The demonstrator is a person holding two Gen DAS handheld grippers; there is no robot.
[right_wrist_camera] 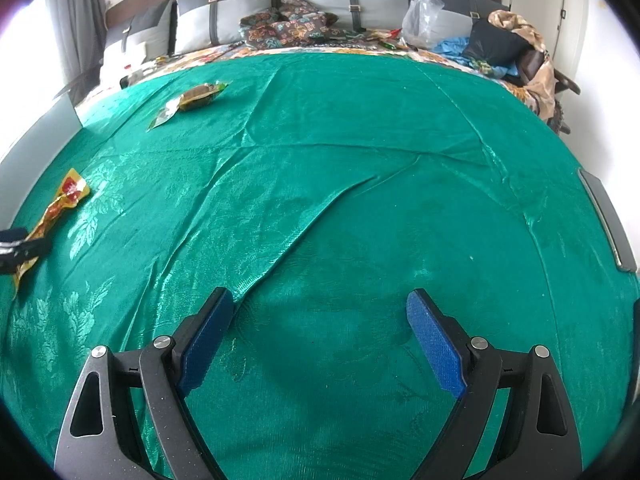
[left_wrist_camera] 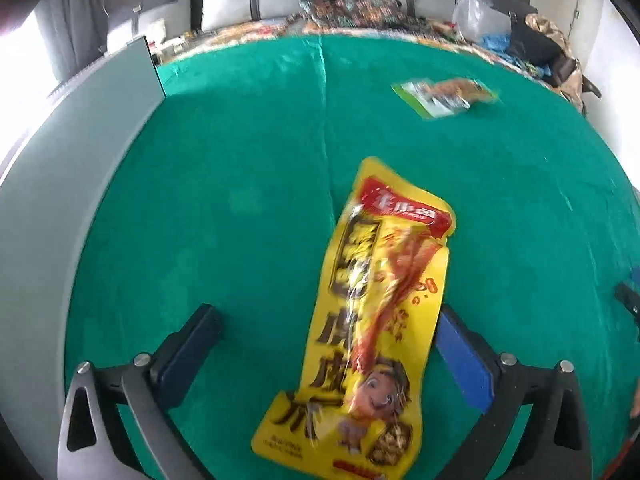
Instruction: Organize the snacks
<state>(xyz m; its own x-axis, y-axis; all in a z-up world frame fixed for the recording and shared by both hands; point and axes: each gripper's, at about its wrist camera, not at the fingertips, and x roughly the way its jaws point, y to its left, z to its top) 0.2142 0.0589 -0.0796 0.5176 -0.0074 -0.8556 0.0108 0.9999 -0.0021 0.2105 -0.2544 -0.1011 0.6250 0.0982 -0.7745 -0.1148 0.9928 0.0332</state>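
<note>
A long yellow snack pack (left_wrist_camera: pixel 372 320) with red print lies flat on the green cloth (left_wrist_camera: pixel 200 200), pointing away from me. My left gripper (left_wrist_camera: pixel 328 312) is open wide around its near half; the right pad (left_wrist_camera: pixel 460 356) sits close to the pack's edge and the left pad stands well clear. A smaller green snack pack (left_wrist_camera: pixel 444 96) lies farther off to the right. In the right wrist view, my right gripper (right_wrist_camera: pixel 320 296) is open over bare cloth with nothing between its fingers. The yellow pack (right_wrist_camera: pixel 60 208) and the green pack (right_wrist_camera: pixel 192 98) lie far to its left.
A grey panel (left_wrist_camera: pixel 80 160) runs along the cloth's left side. Another grey object (right_wrist_camera: pixel 608 220) sits at the right edge. Beyond the cloth are grey pillows (right_wrist_camera: pixel 224 12), patterned cushions (right_wrist_camera: pixel 288 24), a clear plastic bag (right_wrist_camera: pixel 424 16) and piled clothes (right_wrist_camera: pixel 504 48).
</note>
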